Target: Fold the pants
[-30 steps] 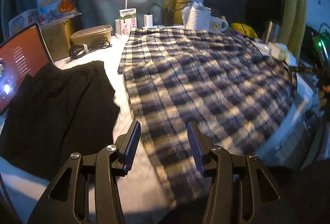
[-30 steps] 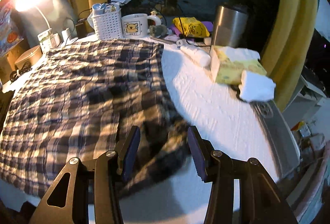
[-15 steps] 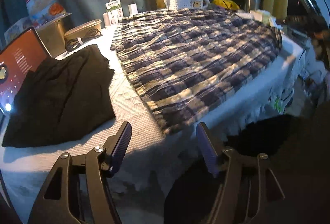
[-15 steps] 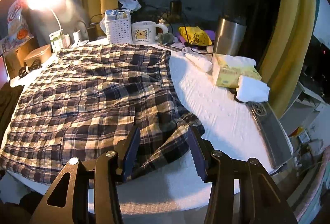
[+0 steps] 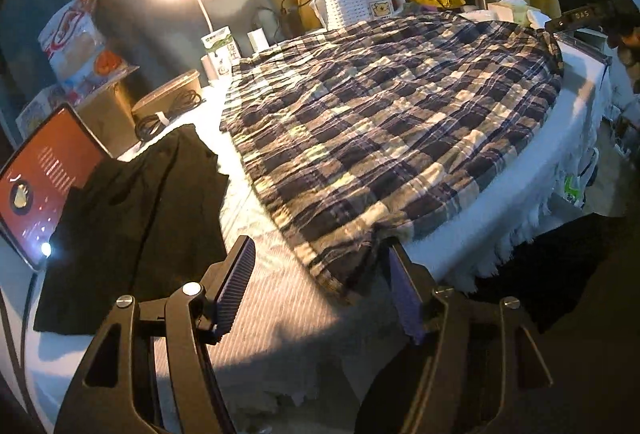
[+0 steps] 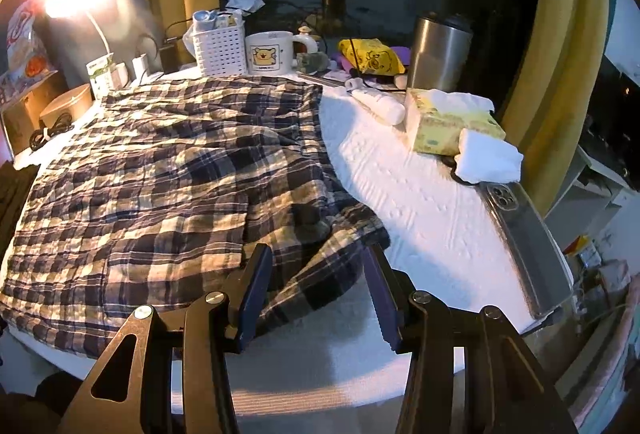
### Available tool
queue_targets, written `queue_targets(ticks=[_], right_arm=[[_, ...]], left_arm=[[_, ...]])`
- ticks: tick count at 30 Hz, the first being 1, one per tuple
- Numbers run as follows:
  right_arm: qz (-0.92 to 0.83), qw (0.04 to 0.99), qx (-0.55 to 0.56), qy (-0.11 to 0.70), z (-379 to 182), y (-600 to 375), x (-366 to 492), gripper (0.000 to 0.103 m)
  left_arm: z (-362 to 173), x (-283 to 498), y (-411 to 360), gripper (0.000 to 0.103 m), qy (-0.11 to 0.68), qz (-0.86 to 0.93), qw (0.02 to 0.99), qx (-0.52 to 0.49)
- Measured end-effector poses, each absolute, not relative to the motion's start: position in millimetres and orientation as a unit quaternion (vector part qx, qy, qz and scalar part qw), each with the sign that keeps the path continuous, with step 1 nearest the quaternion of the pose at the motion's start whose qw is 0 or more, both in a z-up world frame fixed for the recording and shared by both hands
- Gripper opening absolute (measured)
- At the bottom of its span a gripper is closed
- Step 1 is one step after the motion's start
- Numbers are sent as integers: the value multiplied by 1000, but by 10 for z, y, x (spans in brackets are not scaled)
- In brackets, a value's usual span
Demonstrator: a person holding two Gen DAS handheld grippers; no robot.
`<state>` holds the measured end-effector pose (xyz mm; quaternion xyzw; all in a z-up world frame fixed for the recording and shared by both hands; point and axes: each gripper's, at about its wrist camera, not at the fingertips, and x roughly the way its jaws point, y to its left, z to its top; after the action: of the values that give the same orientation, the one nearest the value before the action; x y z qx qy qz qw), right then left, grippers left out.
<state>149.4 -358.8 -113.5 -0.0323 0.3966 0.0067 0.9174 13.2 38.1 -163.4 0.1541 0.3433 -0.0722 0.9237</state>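
Plaid pants (image 5: 392, 122) lie spread flat over the white-covered table (image 5: 280, 318). In the left wrist view my left gripper (image 5: 320, 254) stands open at the table's near edge. The pants' near corner (image 5: 356, 266) lies between its fingers, and the pads do not press on it. In the right wrist view the same pants (image 6: 160, 186) fill the left half. My right gripper (image 6: 316, 258) is open over their rumpled right corner (image 6: 340, 242), with cloth between the fingers but not pinched.
A black garment (image 5: 132, 218) and a lit tablet (image 5: 44, 174) lie left of the pants. Along the back stand a lamp, a white basket (image 6: 220, 50), a mug (image 6: 268, 52) and a steel tumbler (image 6: 436, 54). A tissue box (image 6: 444, 122), a white cloth and a phone (image 6: 524, 230) sit at the right edge.
My left gripper's jaws have widened, and it has drawn back toward the table's front edge and rolled, bringing the pants' corner between its fingers. The right gripper has barely moved.
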Motion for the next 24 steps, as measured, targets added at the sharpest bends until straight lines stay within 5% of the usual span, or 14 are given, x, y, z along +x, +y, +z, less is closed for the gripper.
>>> queue_targets(ticks=[5, 6, 8, 10, 24], right_arm=[[-1, 917, -28, 398, -1176, -3675, 1496, 50], [-3, 917, -27, 398, -1182, -3698, 1499, 50], [-9, 917, -26, 397, -1199, -3749, 1494, 50], [-17, 917, -25, 397, -1223, -3809, 1490, 50], [-39, 905, -128, 403, -1487, -3982, 1464, 51]], left_arm=[[-1655, 167, 332, 60, 323, -80, 930, 157], [-1658, 167, 345, 52, 325, -89, 930, 147], [-1660, 169, 345, 14, 336, -117, 927, 122], [-1667, 151, 297, 4, 334, -114, 926, 130], [-1191, 301, 617, 2, 313, -109, 943, 23]])
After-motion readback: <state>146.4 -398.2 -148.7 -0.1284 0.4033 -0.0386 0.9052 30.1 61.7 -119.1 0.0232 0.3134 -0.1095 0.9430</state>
